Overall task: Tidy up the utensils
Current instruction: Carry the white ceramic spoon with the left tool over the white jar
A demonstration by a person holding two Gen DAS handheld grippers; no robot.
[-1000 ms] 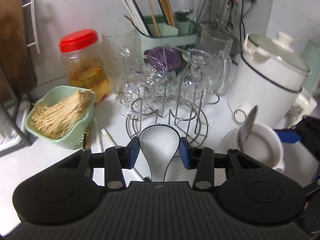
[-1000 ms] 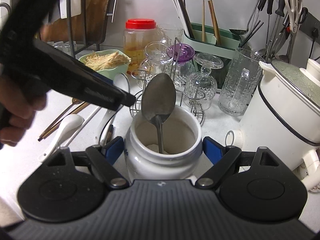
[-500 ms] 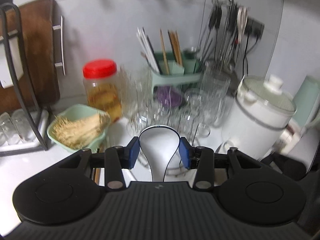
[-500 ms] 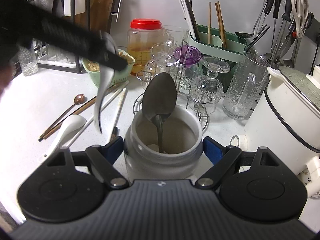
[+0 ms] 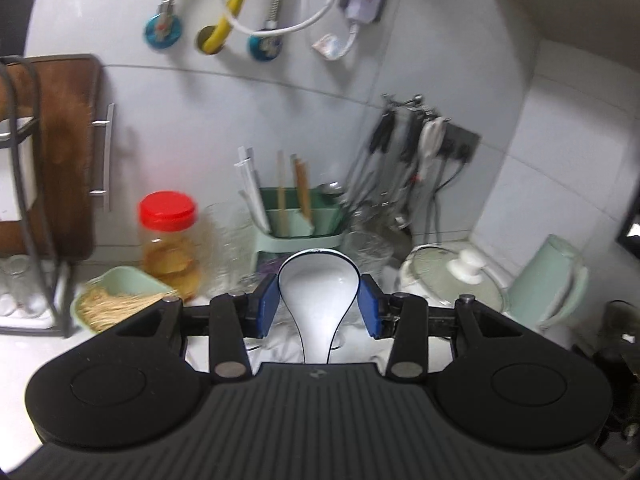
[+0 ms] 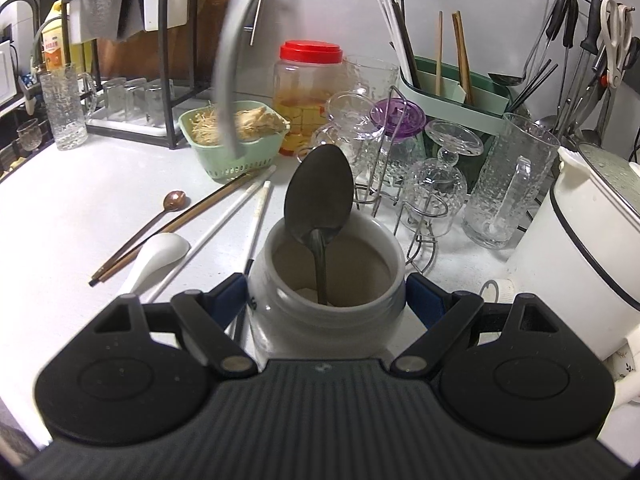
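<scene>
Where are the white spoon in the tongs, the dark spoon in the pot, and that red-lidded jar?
white spoon [image 5: 318, 286], left wrist view, on its bowl.
dark metal spoon [image 6: 320, 188], right wrist view, on its bowl.
red-lidded jar [image 6: 310, 52], right wrist view, on the lid.

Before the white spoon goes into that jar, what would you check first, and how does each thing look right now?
1. White spoon gripped by left gripper: ok.
2. Jar held by right gripper: ok.
3. Jar mouth has room beside the metal spoon: ok.
4. Spoon lifted above the glasses: ok.
5. Spoon lined up over the jar: cannot tell.
</scene>
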